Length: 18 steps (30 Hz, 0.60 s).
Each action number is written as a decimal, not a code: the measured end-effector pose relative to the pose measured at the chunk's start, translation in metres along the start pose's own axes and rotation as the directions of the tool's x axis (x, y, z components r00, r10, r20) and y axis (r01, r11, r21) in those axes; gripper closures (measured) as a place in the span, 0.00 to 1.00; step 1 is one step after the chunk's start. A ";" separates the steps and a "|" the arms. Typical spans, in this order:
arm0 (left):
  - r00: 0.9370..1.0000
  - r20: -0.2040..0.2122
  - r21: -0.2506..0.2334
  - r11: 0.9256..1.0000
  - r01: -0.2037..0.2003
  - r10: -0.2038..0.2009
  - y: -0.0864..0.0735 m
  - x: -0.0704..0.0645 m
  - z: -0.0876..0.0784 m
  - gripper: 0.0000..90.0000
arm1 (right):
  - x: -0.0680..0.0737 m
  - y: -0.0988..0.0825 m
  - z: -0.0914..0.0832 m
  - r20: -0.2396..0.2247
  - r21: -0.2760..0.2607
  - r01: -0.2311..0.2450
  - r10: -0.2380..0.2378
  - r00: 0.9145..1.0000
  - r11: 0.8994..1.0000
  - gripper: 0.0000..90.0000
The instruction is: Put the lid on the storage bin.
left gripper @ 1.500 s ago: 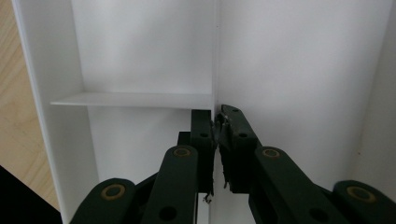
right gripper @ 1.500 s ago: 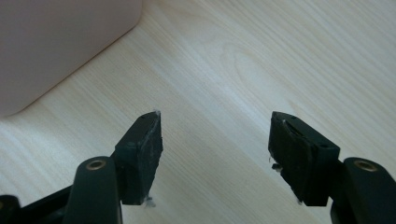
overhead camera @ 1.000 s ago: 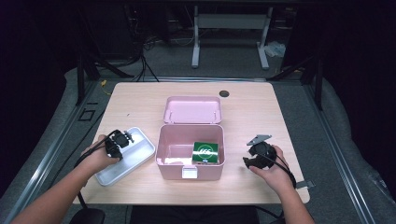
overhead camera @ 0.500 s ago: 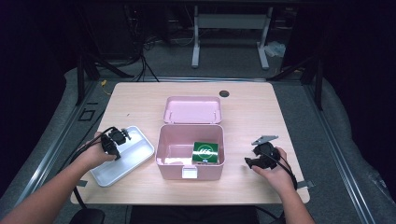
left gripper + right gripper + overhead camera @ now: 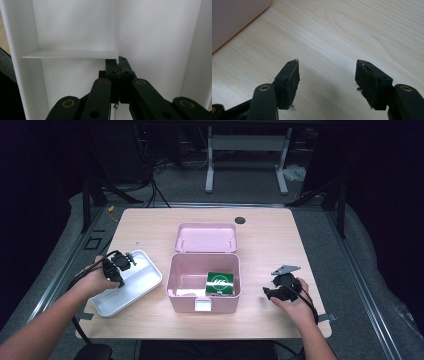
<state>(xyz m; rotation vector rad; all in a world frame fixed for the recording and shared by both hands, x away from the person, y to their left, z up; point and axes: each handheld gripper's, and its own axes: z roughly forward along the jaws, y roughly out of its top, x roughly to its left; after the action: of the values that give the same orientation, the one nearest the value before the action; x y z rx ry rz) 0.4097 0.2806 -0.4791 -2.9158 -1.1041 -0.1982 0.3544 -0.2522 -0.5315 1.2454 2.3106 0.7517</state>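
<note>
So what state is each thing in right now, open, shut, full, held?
Pink box: open, lid off behind it.
Green packet: inside the box.
White tray: divider gripped by the left gripper, fingers shut on it.
Right gripper: fingers open, holding nothing.

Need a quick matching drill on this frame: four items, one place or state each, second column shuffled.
Items:
1. white tray
2. green packet
3. left gripper
4. right gripper

Descriptions:
A. jaws open over bare tabletop
B. inside the pink box
C. on the table, left of the pink box
D. jaws shut on a thin inner wall of the tray

Pairs: 1-C, 2-B, 3-D, 4-A
</note>
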 end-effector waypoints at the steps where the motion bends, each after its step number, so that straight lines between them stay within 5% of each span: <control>1: 1.000 -0.002 -0.004 1.000 0.000 0.000 0.000 0.000 -0.002 0.99 | 0.000 0.000 0.000 0.004 -0.003 -0.004 0.005 1.000 1.000 0.40; 18: 1.000 -0.021 -0.033 0.999 -0.019 0.018 -0.002 0.001 -0.046 0.99 | 0.000 0.000 0.001 0.000 0.004 -0.004 0.004 1.000 1.000 0.40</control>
<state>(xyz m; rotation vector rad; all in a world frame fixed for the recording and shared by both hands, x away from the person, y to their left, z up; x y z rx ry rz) 0.4036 0.2800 -0.4332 -2.9447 -1.0813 -0.2480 0.3550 -0.2513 -0.5322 1.2518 2.3112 0.7491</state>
